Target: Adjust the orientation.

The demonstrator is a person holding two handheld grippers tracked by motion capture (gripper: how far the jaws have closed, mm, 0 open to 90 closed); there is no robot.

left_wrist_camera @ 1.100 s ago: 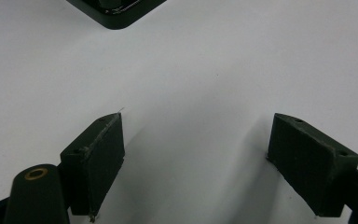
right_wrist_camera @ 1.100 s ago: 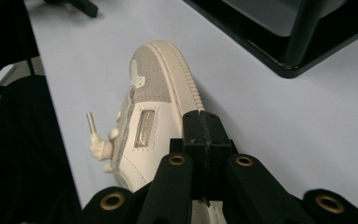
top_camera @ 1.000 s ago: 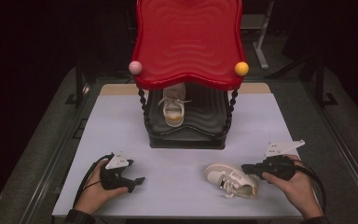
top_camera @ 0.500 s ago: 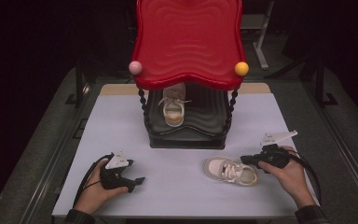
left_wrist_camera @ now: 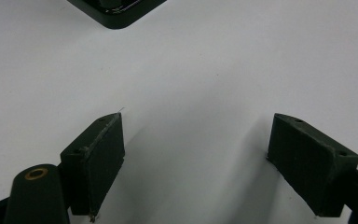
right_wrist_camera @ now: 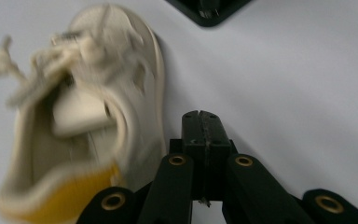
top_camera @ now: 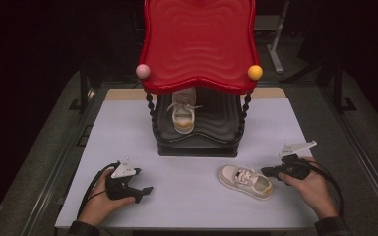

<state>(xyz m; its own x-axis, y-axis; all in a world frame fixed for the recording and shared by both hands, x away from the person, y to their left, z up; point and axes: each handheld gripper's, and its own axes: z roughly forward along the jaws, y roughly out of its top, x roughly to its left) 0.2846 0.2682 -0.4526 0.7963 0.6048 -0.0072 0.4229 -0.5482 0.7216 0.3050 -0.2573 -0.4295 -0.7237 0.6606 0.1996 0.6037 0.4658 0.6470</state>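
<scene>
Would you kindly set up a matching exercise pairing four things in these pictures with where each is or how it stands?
Things:
1. left gripper
2. right gripper
3. shoe on the table
4. shoe in the stand

Places or states:
A. on the black lower shelf, under the red top
B. jaws pressed together, beside a shoe's heel, holding nothing
C. jaws wide apart over bare white table
D. lying flat in front of the stand, near the person's right hand

Pairs: 1-C, 2-B, 3-D, 4-A
</scene>
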